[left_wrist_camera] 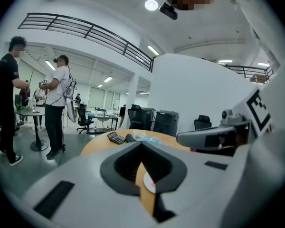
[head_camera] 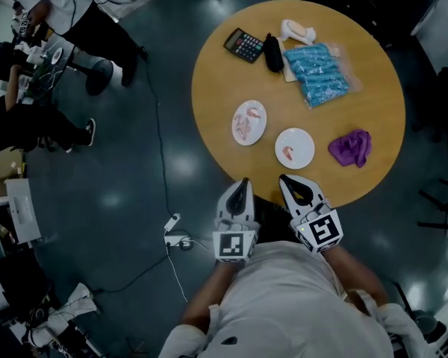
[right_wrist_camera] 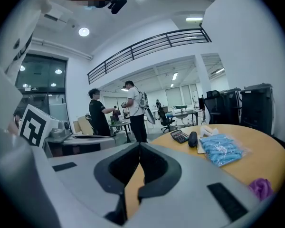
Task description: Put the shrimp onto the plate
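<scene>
The left gripper (head_camera: 243, 183) and right gripper (head_camera: 286, 179) are held side by side close to the torso, at the near edge of the table (head_camera: 375, 110), pointing slightly downward. Both sets of jaws are together and empty. Shrimp (head_camera: 246, 122) lie on the left plate (head_camera: 258, 109); one shrimp (head_camera: 287, 153) lies on the right plate (head_camera: 305, 139).

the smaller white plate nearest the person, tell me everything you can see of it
The smaller plate is round, white and plain, perhaps ceramic or plastic. It lies flat on the round wooden table, near the edge closest to the person. One small pinkish shrimp lies on its left part, and the rest is bare. Nothing else touches it. The purple cloth lies apart on its right, and the bigger plate, which holds several pieces, lies apart on its left.
</scene>
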`<state>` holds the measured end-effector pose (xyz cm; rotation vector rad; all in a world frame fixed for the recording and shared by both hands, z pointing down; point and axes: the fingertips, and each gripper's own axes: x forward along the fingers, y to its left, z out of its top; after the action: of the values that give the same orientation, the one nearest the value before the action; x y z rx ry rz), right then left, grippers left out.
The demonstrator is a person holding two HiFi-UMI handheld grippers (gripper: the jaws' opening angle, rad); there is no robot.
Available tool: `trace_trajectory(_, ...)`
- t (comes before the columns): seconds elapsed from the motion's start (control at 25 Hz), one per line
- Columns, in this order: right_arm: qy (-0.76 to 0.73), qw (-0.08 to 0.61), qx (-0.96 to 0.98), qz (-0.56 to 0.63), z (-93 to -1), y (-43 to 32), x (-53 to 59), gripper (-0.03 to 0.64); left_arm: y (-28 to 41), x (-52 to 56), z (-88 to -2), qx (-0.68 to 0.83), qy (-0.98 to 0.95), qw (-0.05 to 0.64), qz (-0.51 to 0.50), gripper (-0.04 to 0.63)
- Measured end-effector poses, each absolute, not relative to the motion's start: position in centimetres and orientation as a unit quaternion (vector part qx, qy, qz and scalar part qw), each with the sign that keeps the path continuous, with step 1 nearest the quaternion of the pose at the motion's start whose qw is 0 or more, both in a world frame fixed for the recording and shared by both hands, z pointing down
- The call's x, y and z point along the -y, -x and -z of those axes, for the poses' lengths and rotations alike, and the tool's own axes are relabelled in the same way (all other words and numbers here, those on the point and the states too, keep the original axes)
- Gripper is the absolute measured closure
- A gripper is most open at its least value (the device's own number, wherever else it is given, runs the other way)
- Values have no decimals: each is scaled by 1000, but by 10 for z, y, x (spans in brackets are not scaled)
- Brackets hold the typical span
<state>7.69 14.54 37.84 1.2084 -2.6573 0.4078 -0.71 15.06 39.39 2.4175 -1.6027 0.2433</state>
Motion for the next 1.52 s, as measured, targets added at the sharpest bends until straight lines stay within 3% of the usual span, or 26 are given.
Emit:
trace_trajectory(0.72, -436, 200, 868, -125, -428, -61, -45, 600, 25, -51, -420, 473, -860, 169, -88, 588)
trace_trajectory(1.52, -275, 464, 823, -178, -614, -27, 59, 595, 21, -29, -479, 518, -833, 165, -108, 588)
